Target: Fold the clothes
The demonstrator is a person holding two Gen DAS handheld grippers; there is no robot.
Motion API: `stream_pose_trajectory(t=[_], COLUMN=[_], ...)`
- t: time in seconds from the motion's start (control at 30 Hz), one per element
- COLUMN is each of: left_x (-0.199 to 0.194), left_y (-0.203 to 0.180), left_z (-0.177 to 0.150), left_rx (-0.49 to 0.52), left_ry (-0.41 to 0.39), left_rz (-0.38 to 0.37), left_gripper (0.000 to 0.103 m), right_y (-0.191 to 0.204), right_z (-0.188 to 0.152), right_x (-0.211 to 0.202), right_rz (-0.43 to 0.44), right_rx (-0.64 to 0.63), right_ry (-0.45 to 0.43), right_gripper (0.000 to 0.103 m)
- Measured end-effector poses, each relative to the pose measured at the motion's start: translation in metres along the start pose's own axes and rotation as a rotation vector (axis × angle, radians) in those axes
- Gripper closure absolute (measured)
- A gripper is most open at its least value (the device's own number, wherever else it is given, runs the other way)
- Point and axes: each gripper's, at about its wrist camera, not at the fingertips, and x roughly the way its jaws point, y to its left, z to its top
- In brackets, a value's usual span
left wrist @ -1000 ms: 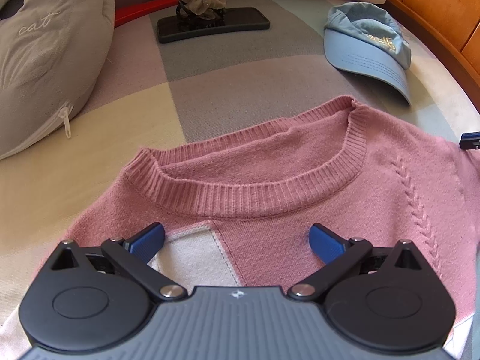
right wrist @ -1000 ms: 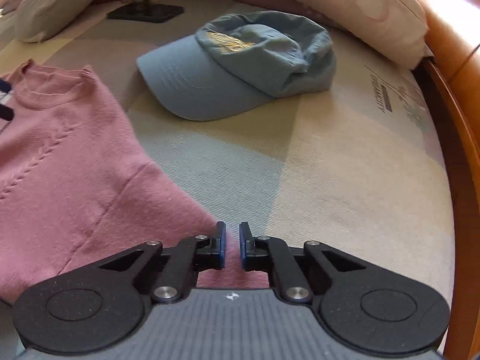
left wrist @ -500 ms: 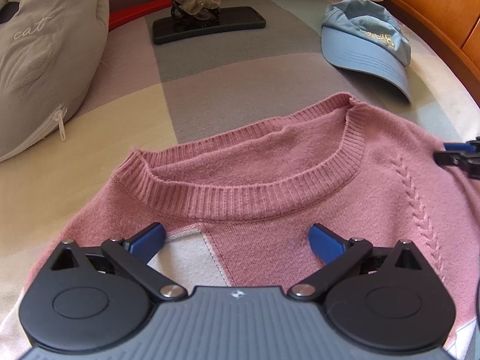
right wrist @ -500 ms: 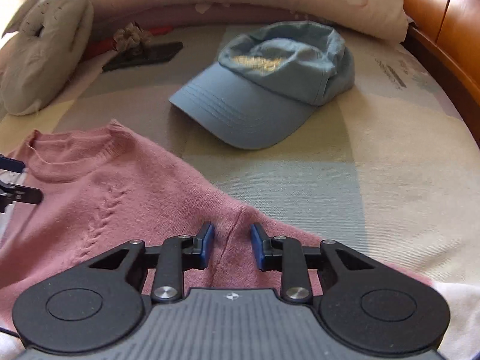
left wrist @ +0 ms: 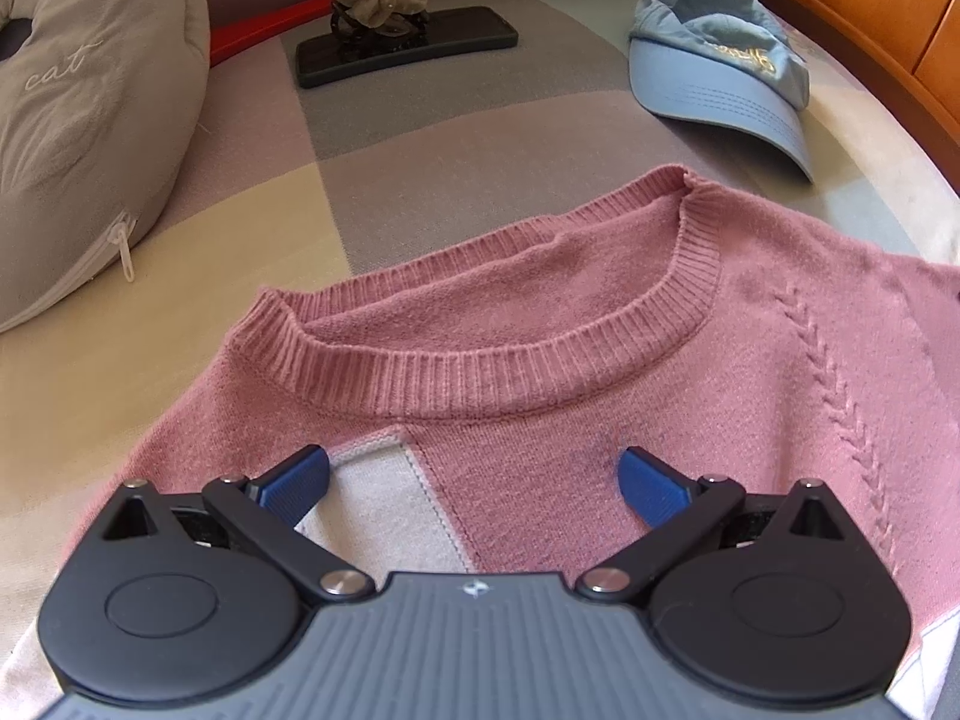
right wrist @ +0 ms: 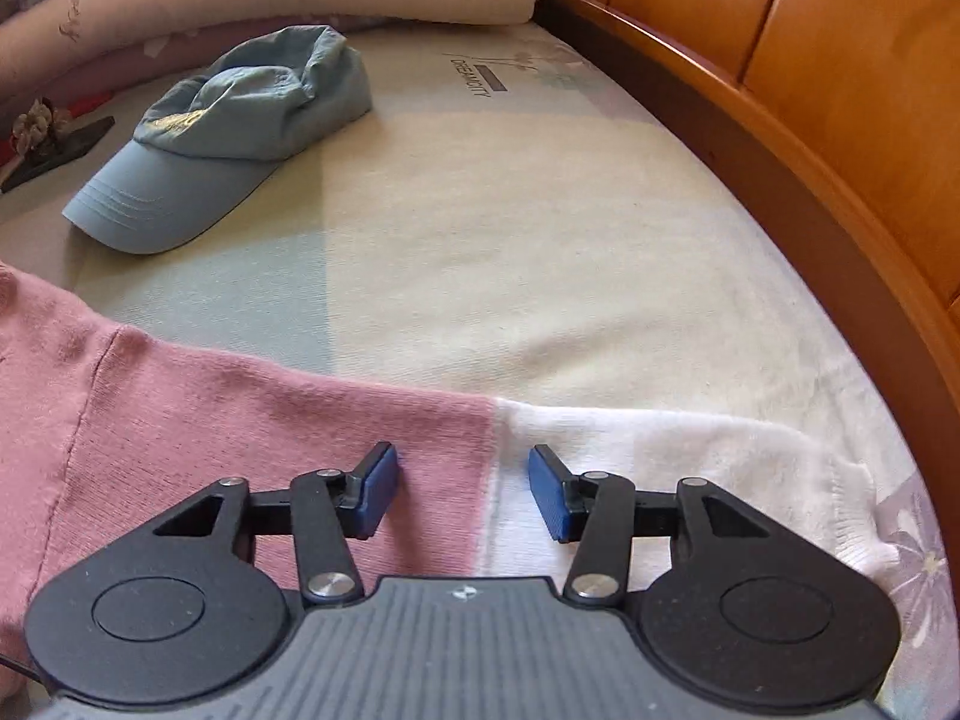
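Pink-and-white knit sleeve [right wrist: 540, 456] is lying crosswise under the right tongs [right wrist: 462, 489], just opening, nothing pinched; left tongs [left wrist: 474, 483] are hovering wide apart below the collar [left wrist: 480, 378].

Pink-and-white sweater [left wrist: 600, 360], light blue cap [right wrist: 228, 138], pastel checked bedcover [right wrist: 480, 240]

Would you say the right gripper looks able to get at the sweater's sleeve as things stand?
Probably yes. The right gripper hangs just above the sleeve, where pink meets white, with its jaws apart, having just been opening. Nothing sits between them and the cloth; the blue cap lies well away.
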Motion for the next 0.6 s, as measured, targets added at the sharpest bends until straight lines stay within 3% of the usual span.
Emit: stream_pose_trajectory(t=[0.07,0.13,0.2,0.27,0.33,0.43,0.53,0.6], left_x=[0.0,0.001,0.0,-0.001,-0.002,-0.005,-0.011,-0.017], left_y=[0.001,0.001,-0.001,-0.003,-0.004,-0.004,-0.004,-0.007], left_z=[0.001,0.002,0.002,0.001,0.0,-0.002,-0.004,-0.005], left_rx=[0.005,0.002,0.0,0.006,0.008,0.014,0.016,0.021], left_ry=[0.007,0.012,0.017,0.02,0.022,0.024,0.025,0.02], left_rz=[-0.002,-0.001,0.008,0.012,0.016,0.031,0.052,0.052], left_gripper=[0.001,0.001,0.001,0.001,0.001,0.001,0.001,0.001], right_y=[-0.034,-0.06,-0.066,-0.076,-0.086,-0.097,-0.109,-0.098], right_z=[-0.003,-0.01,-0.013,-0.017,-0.023,-0.035,-0.039,-0.037], right_x=[-0.007,-0.014,-0.018,-0.031,-0.037,-0.028,-0.035,-0.045], right_rz=[-0.067,-0.043,-0.161,-0.151,-0.137,-0.142,-0.21,-0.228], right_rx=[0.067,0.113,0.084,0.115,0.145,0.116,0.191,0.181], right_ry=[0.001,-0.001,0.03,-0.007,-0.022,0.029,0.061,0.065], right_gripper=[0.048,0.054,0.046,0.043,0.033,0.033,0.032,0.033])
